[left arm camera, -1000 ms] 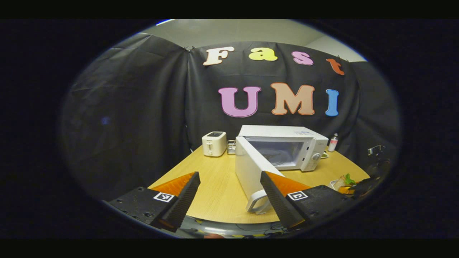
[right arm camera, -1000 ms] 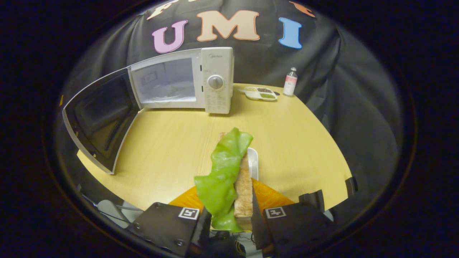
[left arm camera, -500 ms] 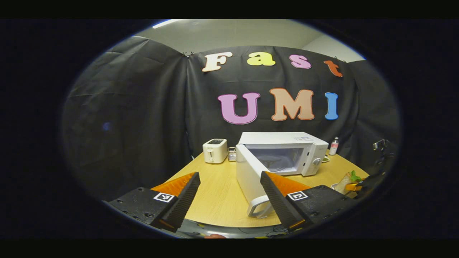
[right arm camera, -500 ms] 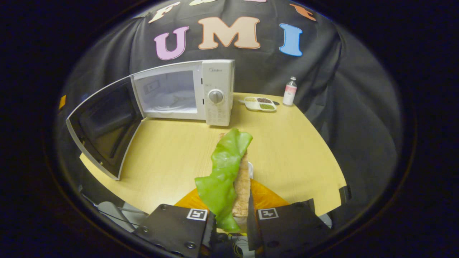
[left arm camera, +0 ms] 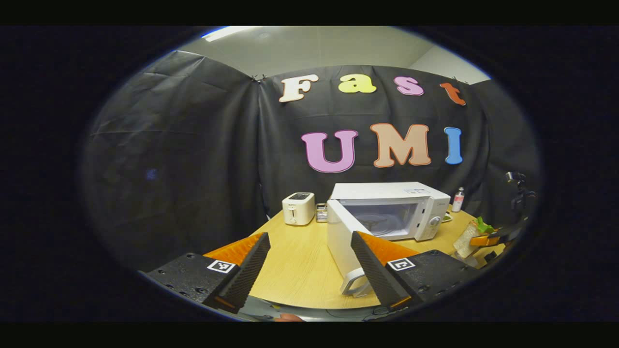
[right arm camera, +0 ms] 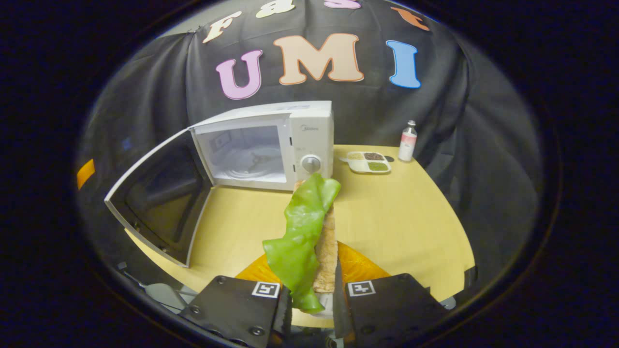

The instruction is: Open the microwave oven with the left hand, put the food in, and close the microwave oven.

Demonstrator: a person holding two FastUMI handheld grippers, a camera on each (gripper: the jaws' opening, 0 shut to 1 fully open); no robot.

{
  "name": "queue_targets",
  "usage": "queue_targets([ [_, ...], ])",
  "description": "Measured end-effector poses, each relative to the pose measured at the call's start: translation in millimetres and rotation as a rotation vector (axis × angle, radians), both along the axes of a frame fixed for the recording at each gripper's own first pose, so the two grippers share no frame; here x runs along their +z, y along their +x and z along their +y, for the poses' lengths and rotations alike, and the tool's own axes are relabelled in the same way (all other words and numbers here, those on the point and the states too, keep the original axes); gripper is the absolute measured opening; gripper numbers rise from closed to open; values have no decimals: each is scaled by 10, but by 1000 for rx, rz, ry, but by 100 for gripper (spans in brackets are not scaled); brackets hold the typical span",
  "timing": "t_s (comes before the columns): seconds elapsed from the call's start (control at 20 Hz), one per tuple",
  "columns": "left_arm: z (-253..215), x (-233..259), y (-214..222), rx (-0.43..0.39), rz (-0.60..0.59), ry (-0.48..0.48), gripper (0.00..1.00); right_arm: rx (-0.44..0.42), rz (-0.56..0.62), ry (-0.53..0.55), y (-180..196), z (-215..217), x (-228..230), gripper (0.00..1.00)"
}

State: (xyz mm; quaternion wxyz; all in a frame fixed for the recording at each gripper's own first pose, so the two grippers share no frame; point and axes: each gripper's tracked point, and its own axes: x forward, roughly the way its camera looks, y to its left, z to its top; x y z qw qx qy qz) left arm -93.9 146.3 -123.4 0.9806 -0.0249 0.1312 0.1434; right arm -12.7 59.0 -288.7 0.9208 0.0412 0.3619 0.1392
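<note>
The white microwave (left arm camera: 425, 205) stands on the round wooden table (left arm camera: 295, 266) with its door (left arm camera: 342, 239) swung wide open and its cavity bare. My left gripper (left arm camera: 309, 237) hovers open over the table's near edge, just left of the door's handle (left arm camera: 354, 285), touching nothing. In the right gripper view the microwave (right arm camera: 312, 135) and its open door (right arm camera: 159, 203) lie ahead to the left. My right gripper (right arm camera: 314, 273) is shut on the food (right arm camera: 304, 232), a toasted sandwich with a green lettuce leaf, held in the air above the table (right arm camera: 406, 227). The food (left arm camera: 471, 237) also appears far right in the left gripper view.
A white toaster (left arm camera: 298, 209) stands left of the microwave at the back. A sectioned dish (right arm camera: 368, 162) of grains and a small bottle (right arm camera: 407, 141) sit to the microwave's right. The table's front edge curves close under both grippers.
My right gripper has risen with the food, and the white plate under it has dropped out of sight. The left gripper has drawn back and up from the open door.
</note>
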Motion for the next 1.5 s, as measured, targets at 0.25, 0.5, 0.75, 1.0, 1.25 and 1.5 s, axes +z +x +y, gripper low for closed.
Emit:
queue_targets([
  [0.25, 20, 36, -48, 2, -11, -62, 98, -47, 82, 177, 254, 645, -11, 36],
  [0.5, 49, 73, -88, -17, -23, -88, 99, -89, 139, 301, 464, 1287, -45, 36],
  [0.75, 90, 60, -178, -36, -4, -91, 94, -230, 235, 504, 811, 1890, -194, 30],
  [1.0, 180, -36, -282, -38, 38, -99, 94, -324, 252, 587, 1138, 2334, -387, 29],
  [1.25, 361, -202, -409, 3, 100, -90, 95, -444, 249, 661, 1506, 2487, -520, 36],
  [1.5, 472, -310, -555, 43, 147, -101, 95, -546, 239, 770, 1848, 2649, -578, 36],
])
